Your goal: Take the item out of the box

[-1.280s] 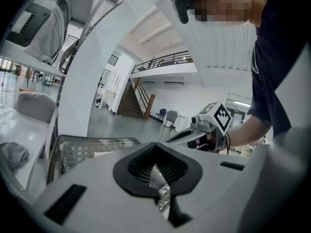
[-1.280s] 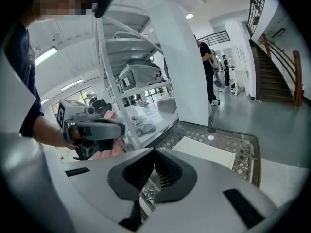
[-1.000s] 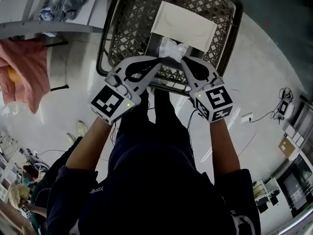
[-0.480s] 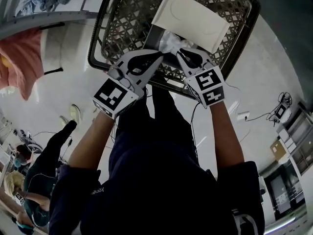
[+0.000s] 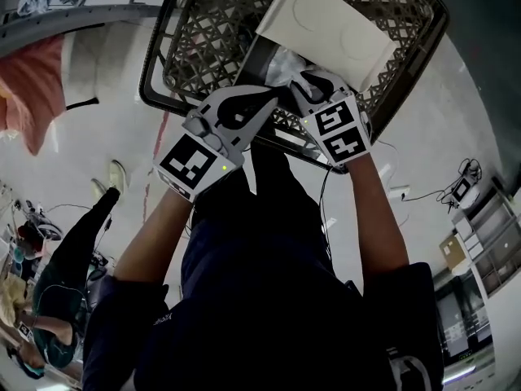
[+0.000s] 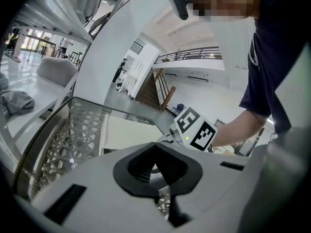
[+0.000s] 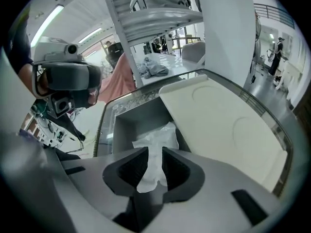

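Packet (image 7: 158, 137) of white crinkled film sits in the open grey box (image 7: 133, 118), low centre of the right gripper view. The box's white lid (image 7: 218, 125) is thrown back toward the right. The box lies inside a black lattice basket (image 5: 203, 47) at the top of the head view.

The right claw (image 7: 155, 152) has its jaws drawn in to a narrow slot, with a fold of the film pinched between them. The left claw (image 6: 156, 145) is closed tip to tip on nothing and hovers just beside the box.

The packet looks light, soft and slippery. The film will likely stretch or slide free if only a loose edge is held, so a bite lower down, on the bulk under the wrap, should serve better.

No brand or label can be read on the packet, box or lid. Only the square black-and-white markers on the claws show.
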`<act>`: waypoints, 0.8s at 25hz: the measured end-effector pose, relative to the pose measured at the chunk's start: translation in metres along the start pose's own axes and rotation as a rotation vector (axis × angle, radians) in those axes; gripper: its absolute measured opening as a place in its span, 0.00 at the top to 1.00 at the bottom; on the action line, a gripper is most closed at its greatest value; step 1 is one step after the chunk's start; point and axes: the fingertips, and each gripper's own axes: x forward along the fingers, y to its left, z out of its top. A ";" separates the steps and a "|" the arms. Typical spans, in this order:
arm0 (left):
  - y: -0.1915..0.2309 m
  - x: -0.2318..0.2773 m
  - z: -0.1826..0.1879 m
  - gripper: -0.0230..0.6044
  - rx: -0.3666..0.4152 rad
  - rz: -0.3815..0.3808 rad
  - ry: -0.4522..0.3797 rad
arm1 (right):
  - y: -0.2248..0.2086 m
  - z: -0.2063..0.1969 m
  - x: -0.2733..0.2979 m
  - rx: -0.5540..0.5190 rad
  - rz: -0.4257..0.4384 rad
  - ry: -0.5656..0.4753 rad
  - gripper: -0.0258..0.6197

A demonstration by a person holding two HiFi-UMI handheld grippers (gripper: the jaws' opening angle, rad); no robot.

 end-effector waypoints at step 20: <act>0.007 -0.020 0.001 0.95 -0.017 0.005 -0.016 | 0.004 -0.008 0.014 -0.083 -0.106 0.102 0.91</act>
